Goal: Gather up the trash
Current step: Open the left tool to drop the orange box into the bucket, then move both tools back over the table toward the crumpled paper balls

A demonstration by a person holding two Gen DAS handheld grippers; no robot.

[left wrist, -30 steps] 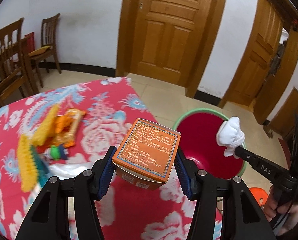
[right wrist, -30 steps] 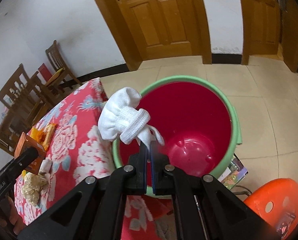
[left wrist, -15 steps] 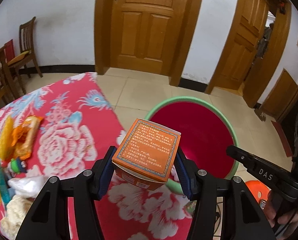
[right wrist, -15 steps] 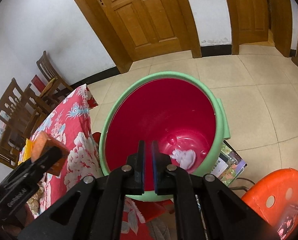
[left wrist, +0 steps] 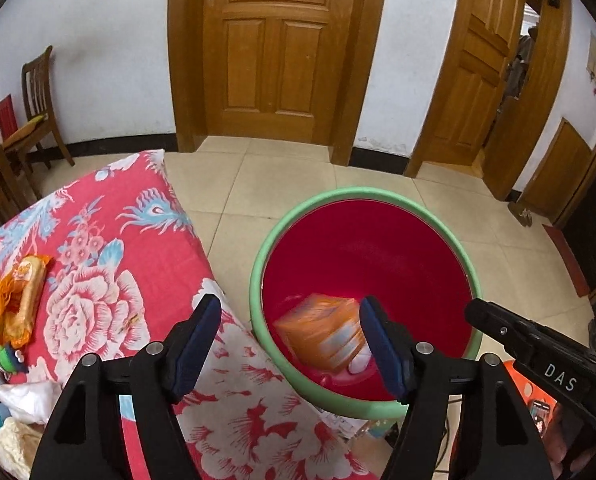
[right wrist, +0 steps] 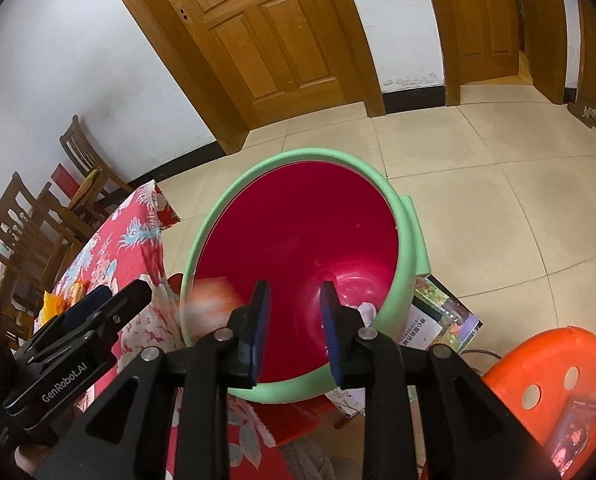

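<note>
A red bin with a green rim [left wrist: 258, 264] stands on the floor beside the table; it also shows in the right wrist view [right wrist: 414, 240]. My left gripper [left wrist: 290, 336] is open above the bin's near edge. A blurred orange box [left wrist: 322, 332] is loose in the air inside the bin, between and below its fingers; it shows as an orange blur [right wrist: 214, 300] in the right wrist view. My right gripper [right wrist: 294, 324] is open and empty over the bin. A white cloth [right wrist: 368, 310] lies at the bin's bottom.
The table with a red floral cloth [left wrist: 110, 280] holds an orange snack packet [left wrist: 22, 296], a small toy [left wrist: 10, 360] and white wads [left wrist: 26, 396] at the left. An orange stool [right wrist: 546, 384] and booklets [right wrist: 442, 316] are by the bin. Wooden chairs [left wrist: 30, 108] stand by the wall.
My left gripper opened and let go of the orange box, which is dropping into the bin. My right gripper, shut half a second ago, has opened. The white cloth went into the bin earlier.
</note>
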